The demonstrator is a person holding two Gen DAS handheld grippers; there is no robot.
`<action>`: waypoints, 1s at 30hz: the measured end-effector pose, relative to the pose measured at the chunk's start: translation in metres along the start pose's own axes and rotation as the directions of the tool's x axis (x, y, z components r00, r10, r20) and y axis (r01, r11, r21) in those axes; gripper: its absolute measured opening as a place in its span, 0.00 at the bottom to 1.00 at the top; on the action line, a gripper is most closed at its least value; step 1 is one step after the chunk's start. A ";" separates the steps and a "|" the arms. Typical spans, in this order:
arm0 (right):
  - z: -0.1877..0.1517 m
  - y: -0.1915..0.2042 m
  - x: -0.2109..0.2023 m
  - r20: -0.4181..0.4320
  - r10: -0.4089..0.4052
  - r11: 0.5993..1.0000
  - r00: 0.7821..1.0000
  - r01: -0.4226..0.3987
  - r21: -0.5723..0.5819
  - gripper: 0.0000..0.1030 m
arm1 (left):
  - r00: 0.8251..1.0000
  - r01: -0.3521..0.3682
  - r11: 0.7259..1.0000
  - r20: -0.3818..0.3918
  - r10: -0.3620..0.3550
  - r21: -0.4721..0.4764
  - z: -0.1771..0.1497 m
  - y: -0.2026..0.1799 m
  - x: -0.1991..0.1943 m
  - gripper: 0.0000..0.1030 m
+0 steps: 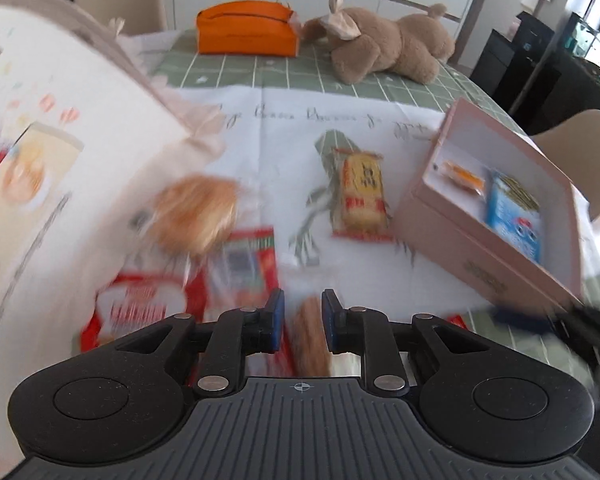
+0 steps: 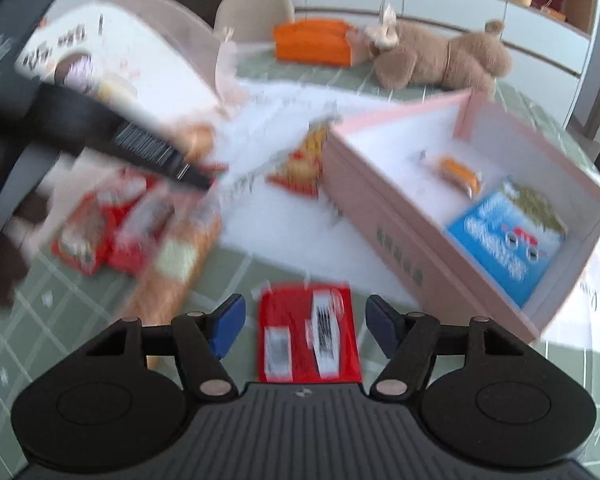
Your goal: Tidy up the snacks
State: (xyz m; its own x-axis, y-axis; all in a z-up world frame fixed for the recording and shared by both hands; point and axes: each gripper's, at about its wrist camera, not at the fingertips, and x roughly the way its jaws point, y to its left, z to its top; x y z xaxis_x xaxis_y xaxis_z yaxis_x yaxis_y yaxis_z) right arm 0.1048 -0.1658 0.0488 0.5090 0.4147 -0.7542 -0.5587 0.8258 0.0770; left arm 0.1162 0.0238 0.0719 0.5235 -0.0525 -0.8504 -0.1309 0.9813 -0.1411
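Between left gripper (image 1: 302, 322) pads, brown snack (image 1: 310, 336), right gripper (image 2: 304, 322) agape

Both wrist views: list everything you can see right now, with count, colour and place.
pink box: one, pink, open, right
blue packet: one, blue, inside box
small packet: one, orange, inside box
cracker packet: one, yellow-red, left of box
round bun: one, golden, beside white lid
bread packet: one, brown, near edge
red packets: several, blurred, beside bread
single red packet: one, under right gripper
white lid: one, printed, far left
orange case: one, far side
plush toy: one, brown, far side
left gripper: black, blue pads, nearly closed, grip unclear
right gripper: black, blue pads, open
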 end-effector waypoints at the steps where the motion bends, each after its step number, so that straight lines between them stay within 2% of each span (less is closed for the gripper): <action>1: 0.007 0.002 0.001 0.013 0.000 1.000 1.000 0.000 0.014 0.57 | 1.000 0.009 1.000 -0.016 -0.009 0.012 -0.005 0.000 -0.004 0.23; 5: 0.043 0.003 0.015 0.033 0.013 0.997 0.999 -0.016 0.079 0.55 | 0.996 0.029 0.996 -0.085 -0.021 0.089 -0.025 -0.005 -0.003 0.23; 6: 0.052 0.005 0.020 0.030 0.005 0.996 1.000 -0.008 0.090 0.54 | 0.996 0.030 0.995 -0.088 -0.021 0.097 -0.028 -0.005 0.000 0.23; 7: 0.063 0.007 0.026 0.023 -0.004 0.995 1.000 0.002 0.101 0.54 | 0.997 0.032 0.995 -0.075 -0.024 0.096 -0.030 -0.003 0.000 0.28; 11: 0.100 0.013 0.048 -0.007 -0.025 0.996 1.000 0.026 0.090 0.54 | 0.998 0.044 0.996 -0.059 -0.040 0.080 -0.027 0.009 0.004 0.25; 12: 0.107 0.016 0.054 -0.015 -0.041 0.996 0.999 0.042 0.082 0.51 | 0.997 0.052 0.996 -0.057 -0.048 0.077 -0.025 0.013 0.005 0.25; 17: 0.135 0.030 0.093 -0.059 -0.142 0.990 0.988 0.143 0.017 0.51 | 0.994 0.102 0.993 -0.039 -0.100 0.062 -0.015 0.034 0.015 0.24; 20: 0.137 0.032 0.113 -0.094 -0.194 0.980 0.976 0.197 0.025 0.52 | 0.993 0.120 0.992 -0.021 -0.119 0.046 -0.005 0.050 0.021 0.24; 23: 0.135 0.044 0.121 -0.077 -0.274 0.962 0.958 0.273 -0.024 0.50 | 0.990 0.140 0.990 -0.013 -0.140 0.005 0.004 0.063 0.026 0.24; 24: 0.134 0.045 0.121 -0.075 -0.286 0.958 0.955 0.285 -0.028 0.47 | 0.989 0.146 0.989 -0.011 -0.146 -0.011 0.008 0.069 0.029 0.24; 26: 0.129 0.049 0.115 -0.070 -0.285 0.959 0.956 0.284 -0.024 0.32 | 0.987 0.162 0.986 -0.005 -0.162 -0.043 0.013 0.076 0.032 0.24; 27: 0.126 0.047 0.111 -0.094 -0.229 0.973 0.969 0.230 0.001 0.12 | 0.985 0.174 0.983 -0.002 -0.174 -0.060 0.016 0.078 0.035 0.24; 29: 0.117 0.040 0.105 -0.153 -0.106 0.986 0.982 0.124 0.109 0.10 | 0.980 0.199 0.977 0.003 -0.200 -0.079 0.021 0.079 0.038 0.25; 30: 0.109 0.038 0.099 -0.151 -0.090 0.984 0.984 0.111 0.140 0.10 | 0.976 0.216 0.973 0.019 -0.215 -0.082 0.024 0.078 0.037 0.25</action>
State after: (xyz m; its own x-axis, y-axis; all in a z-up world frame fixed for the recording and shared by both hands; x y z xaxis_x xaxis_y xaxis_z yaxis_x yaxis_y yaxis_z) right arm 0.2051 -0.0513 0.0487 0.4525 0.2765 -0.8478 -0.4016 0.9120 0.0831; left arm 0.1457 0.1026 0.0421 0.5556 -0.2591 -0.7901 -0.0835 0.9280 -0.3630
